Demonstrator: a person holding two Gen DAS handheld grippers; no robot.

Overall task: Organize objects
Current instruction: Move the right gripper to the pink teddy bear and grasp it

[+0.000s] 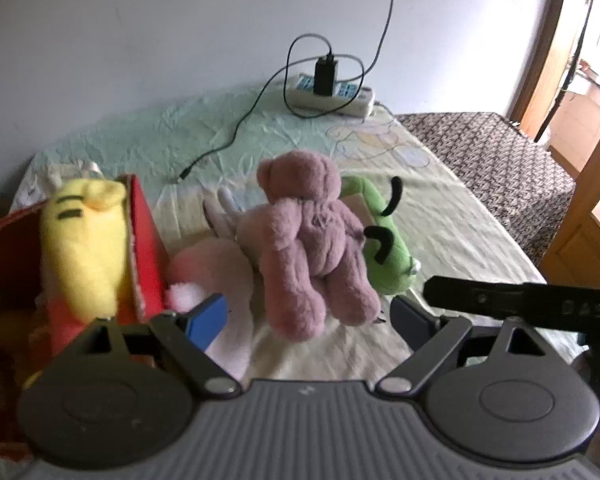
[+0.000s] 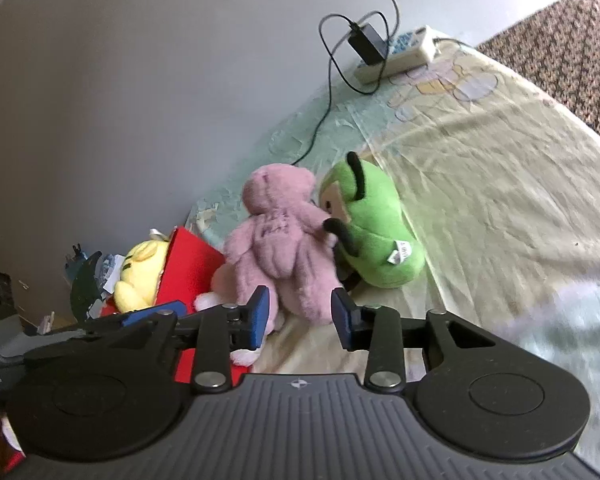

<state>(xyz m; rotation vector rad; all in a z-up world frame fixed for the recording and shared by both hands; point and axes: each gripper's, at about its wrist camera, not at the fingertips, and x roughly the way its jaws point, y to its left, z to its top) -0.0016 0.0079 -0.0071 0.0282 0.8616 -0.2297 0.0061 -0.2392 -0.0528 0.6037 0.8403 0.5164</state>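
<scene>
A mauve plush bear (image 1: 312,240) lies face down on the bed, also in the right wrist view (image 2: 280,236). A green plush (image 1: 384,248) lies against its right side (image 2: 376,232). A pale pink plush (image 1: 216,276) lies at its left. A yellow plush (image 1: 84,240) stands in a red box (image 1: 148,240) at the left (image 2: 140,276). My left gripper (image 1: 312,320) is open, its jaws on either side of the bear's legs. My right gripper (image 2: 300,316) is open just behind the bear, and its body shows in the left wrist view (image 1: 520,300).
A white power strip (image 1: 332,96) with a black charger and trailing cable lies at the far end of the bed by the wall. The light sheet (image 2: 500,200) spreads to the right. A brown patterned cover (image 1: 500,160) and a wooden door lie beyond.
</scene>
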